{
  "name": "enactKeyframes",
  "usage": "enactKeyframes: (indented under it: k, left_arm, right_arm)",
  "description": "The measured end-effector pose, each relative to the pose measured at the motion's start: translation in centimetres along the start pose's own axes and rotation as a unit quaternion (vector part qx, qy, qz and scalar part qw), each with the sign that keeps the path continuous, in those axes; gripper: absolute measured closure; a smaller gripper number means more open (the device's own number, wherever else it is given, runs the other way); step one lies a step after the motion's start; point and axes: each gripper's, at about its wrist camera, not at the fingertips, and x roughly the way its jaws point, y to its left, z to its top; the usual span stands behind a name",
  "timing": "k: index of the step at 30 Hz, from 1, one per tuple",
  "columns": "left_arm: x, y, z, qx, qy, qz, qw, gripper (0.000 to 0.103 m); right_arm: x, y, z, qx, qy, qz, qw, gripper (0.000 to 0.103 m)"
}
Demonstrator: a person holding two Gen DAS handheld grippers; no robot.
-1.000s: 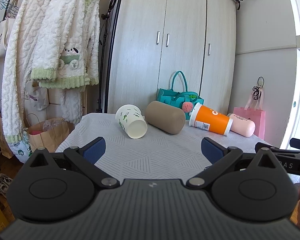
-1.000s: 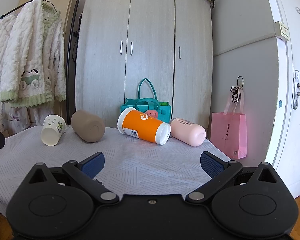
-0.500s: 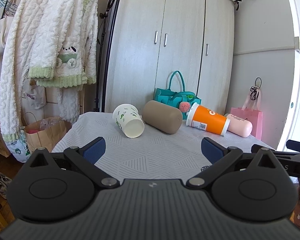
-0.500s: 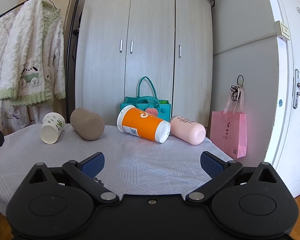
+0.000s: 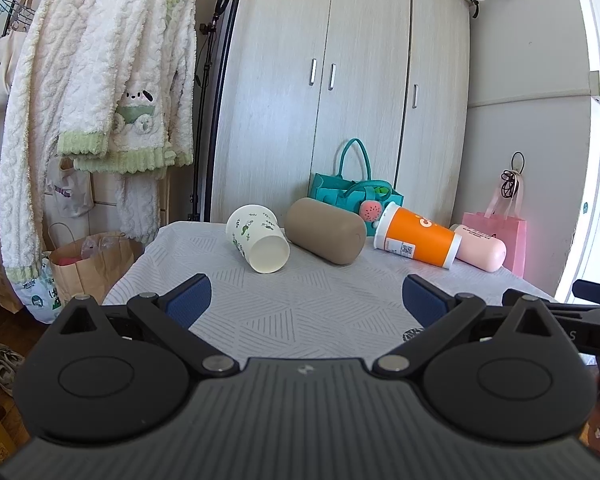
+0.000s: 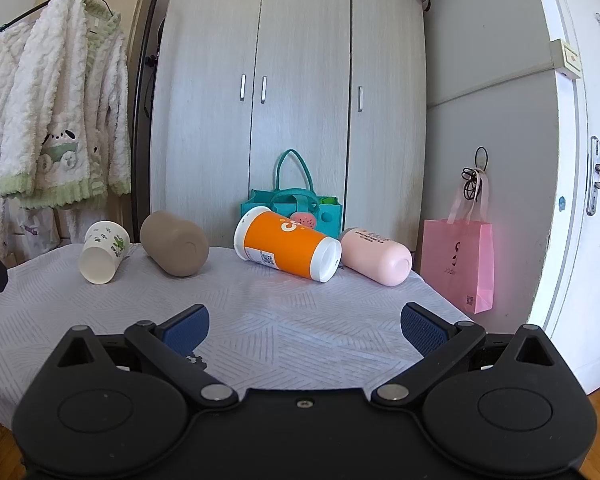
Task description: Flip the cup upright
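Observation:
Several cups lie on their sides in a row at the far side of the table [image 5: 300, 312]: a white paper cup with green prints [image 5: 258, 238] [image 6: 102, 252], a tan cup [image 5: 325, 230] [image 6: 175, 242], an orange cup with white lid [image 5: 416, 237] [image 6: 290, 248], and a pink cup [image 5: 480, 247] [image 6: 376, 255]. My left gripper [image 5: 306, 300] is open and empty, near the table's front, facing the white and tan cups. My right gripper [image 6: 305, 322] is open and empty, facing the orange cup.
A teal tote bag [image 6: 296, 204] stands behind the cups against a wardrobe [image 6: 288, 112]. A pink paper bag [image 6: 460, 260] hangs at the right by a door. Fluffy robes [image 5: 112, 80] hang on a rack at the left, paper bags [image 5: 88, 264] below.
Both grippers shifted only slightly; the cups sit a little lower in the left view than half a second ago. Both grippers stay open. No cup has moved.

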Motion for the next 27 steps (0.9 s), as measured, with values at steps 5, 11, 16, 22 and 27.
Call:
enactKeyframes:
  k: [5, 11, 16, 22, 27]
  left_arm:
    - [0.1, 0.1, -0.1, 0.001, 0.003, 0.0, 1.0, 0.0]
    - [0.2, 0.5, 0.6, -0.017, 0.023, 0.003, 0.9996, 0.0]
    - [1.3, 1.3, 2.6, -0.031, 0.078, 0.014, 0.9964, 0.0]
    - [4.1, 3.2, 4.8, -0.092, 0.133, -0.017, 0.9867, 0.0]
    - [7.3, 4.5, 5.4, -0.124, 0.17, -0.026, 0.9774, 0.0]
  right_arm:
    - [-0.1, 0.1, 0.0, -0.002, 0.001, -0.001, 1.0, 0.0]
    - [-0.7, -0.4, 1.1, -0.018, -0.004, 0.03, 0.999, 0.0]
    - [-0.5, -1.7, 4.5, -0.046, 0.029, 0.164, 0.985, 0.0]
    - [2.0, 0.0, 8.7, -0.135, 0.093, 0.283, 0.945, 0.0]
    - [5.7, 2.5, 10.4, -0.179, 0.146, 0.335, 0.913, 0.0]
